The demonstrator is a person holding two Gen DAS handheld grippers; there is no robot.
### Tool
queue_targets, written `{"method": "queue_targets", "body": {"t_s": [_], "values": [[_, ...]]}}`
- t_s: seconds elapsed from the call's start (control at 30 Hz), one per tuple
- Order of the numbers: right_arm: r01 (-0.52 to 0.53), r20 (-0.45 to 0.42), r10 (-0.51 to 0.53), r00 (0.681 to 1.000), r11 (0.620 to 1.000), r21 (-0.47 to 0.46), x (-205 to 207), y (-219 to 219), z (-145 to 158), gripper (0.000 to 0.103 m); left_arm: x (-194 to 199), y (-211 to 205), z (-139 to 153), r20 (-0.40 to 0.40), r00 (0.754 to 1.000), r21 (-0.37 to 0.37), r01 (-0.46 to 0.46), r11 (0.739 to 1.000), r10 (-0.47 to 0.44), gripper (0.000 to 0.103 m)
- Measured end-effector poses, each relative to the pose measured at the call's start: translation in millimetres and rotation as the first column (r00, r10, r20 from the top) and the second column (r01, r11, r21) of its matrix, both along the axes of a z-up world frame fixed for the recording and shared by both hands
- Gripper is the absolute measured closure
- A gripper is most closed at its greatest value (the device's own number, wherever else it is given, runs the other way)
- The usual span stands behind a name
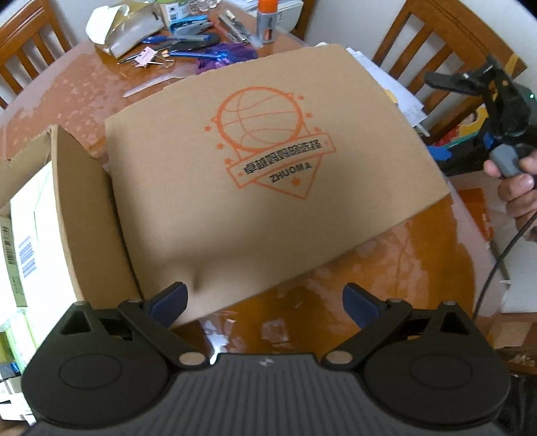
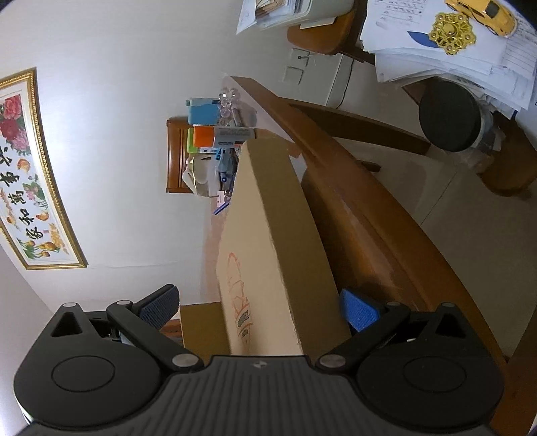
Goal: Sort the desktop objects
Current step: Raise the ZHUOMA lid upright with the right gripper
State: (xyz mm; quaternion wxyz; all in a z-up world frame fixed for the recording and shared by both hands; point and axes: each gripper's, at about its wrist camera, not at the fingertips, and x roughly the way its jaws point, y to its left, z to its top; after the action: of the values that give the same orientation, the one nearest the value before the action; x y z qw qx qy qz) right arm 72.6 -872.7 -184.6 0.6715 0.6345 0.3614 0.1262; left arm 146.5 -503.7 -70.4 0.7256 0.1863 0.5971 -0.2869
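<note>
A brown cardboard box [image 1: 255, 187] with an orange basketball logo fills the middle of the left wrist view. Its big printed flap [image 2: 268, 234] stands edge-on in the right wrist view. My left gripper [image 1: 265, 303] is open just in front of the flap's near edge, with nothing between its fingers. A hand holds my right gripper [image 1: 446, 82] at the box's right side. In its own view this right gripper [image 2: 260, 308] is open and the flap's edge lies in line between the fingers; I see no contact. Loose desk items lie behind the box.
On the far tabletop [image 1: 84, 87] lie a crumpled foil bag [image 1: 127, 26], a blue stapler [image 1: 188, 25], pens, binder clips [image 1: 151, 58], a purple brush [image 1: 221, 55] and an orange-capped glue stick [image 1: 266, 20]. Wooden chairs [image 1: 436, 43] ring the table. Paper stacks [image 2: 446, 50] are at the right.
</note>
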Motion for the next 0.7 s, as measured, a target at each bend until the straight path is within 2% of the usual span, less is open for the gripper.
{"method": "queue_targets", "body": {"t_s": [0.27, 0.47, 0.53, 0.6, 0.67, 0.7], "values": [[0.027, 0.051, -0.027, 0.998, 1.0, 0.014, -21.6, 11.1, 29.0, 0.0, -12.6, 3.2, -1.0, 0.043, 0.997, 0.011, 0.06, 0.998, -0.061, 0.005], [-0.026, 0.044, 0.028, 0.999, 0.999, -0.032, -30.0, 16.5, 32.2, 0.0, -14.9, 3.6, -3.1, 0.026, 0.998, 0.0, 0.062, 0.998, -0.062, 0.005], [0.017, 0.092, -0.022, 0.996, 0.999, 0.051, -37.3, 12.6, 28.1, 0.0, -14.8, 4.9, -2.9, 0.022, 0.998, -0.007, 0.058, 0.998, -0.057, 0.005], [0.075, 0.125, -0.101, 0.987, 0.978, 0.197, -45.9, 6.4, 19.4, 0.0, -17.8, 6.1, -0.5, 0.024, 0.998, -0.023, 0.058, 0.998, -0.058, 0.005], [0.082, 0.148, -0.123, 0.981, 0.963, 0.255, -52.6, 4.1, 18.0, 0.0, -21.2, 6.4, 0.5, 0.021, 0.998, -0.04, 0.063, 0.997, -0.063, 0.005], [0.075, 0.147, -0.112, 0.983, 0.969, 0.237, -54.2, 4.2, 19.6, 0.0, -23.2, 6.0, 0.5, 0.02, 0.998, -0.045, 0.067, 0.997, -0.066, 0.005]]}}
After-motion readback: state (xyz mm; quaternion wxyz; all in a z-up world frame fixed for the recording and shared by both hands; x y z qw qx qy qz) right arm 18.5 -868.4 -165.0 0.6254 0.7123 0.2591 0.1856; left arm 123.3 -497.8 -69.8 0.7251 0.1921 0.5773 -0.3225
